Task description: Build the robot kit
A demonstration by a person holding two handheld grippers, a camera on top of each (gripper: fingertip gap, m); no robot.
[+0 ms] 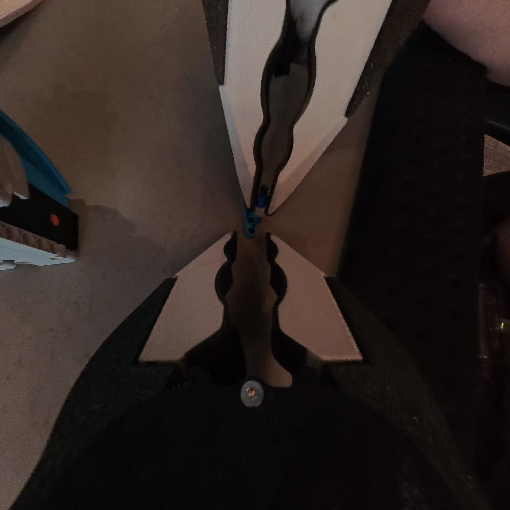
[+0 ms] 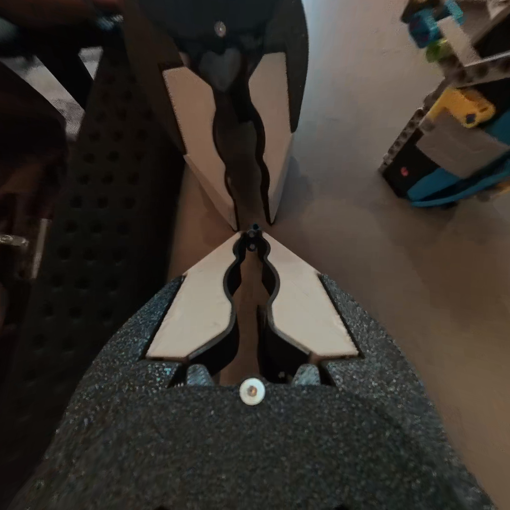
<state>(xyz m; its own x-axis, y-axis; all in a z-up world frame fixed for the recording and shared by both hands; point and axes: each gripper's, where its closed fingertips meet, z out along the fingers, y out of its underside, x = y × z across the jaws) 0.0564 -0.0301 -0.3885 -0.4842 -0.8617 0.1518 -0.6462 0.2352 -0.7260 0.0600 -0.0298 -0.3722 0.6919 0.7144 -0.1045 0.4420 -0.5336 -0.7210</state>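
Two hand-held grippers meet tip to tip over a tan table [image 1: 124,124].

Left hand-held gripper [image 1: 251,234]: its pale fingers [image 1: 193,317] stand slightly apart at the tips, and a small teal perforated piece [image 1: 251,223] sits just at the gap. Whether the tips actually press on it I cannot tell (too small, dim).

Right hand-held gripper [image 2: 251,237]: the fingers [image 2: 198,303] are closed in on a small dark part with holes [image 2: 252,240], pinched right at the tips. In the left wrist view the same gripper [image 1: 260,211] comes in from above with a small blue part [image 1: 262,197] between its narrow tips, touching or just beside the teal piece.

Left gripper in the right wrist view [image 2: 252,225]: comes down from above, tips just beside the dark part.

Nearby: a toy-brick model [image 2: 452,132] (grey, yellow, teal, black block with a red dot) well apart on the table, also seen at the left edge [image 1: 38,220]. A dark perforated panel [image 2: 105,193] stands beside the grippers.
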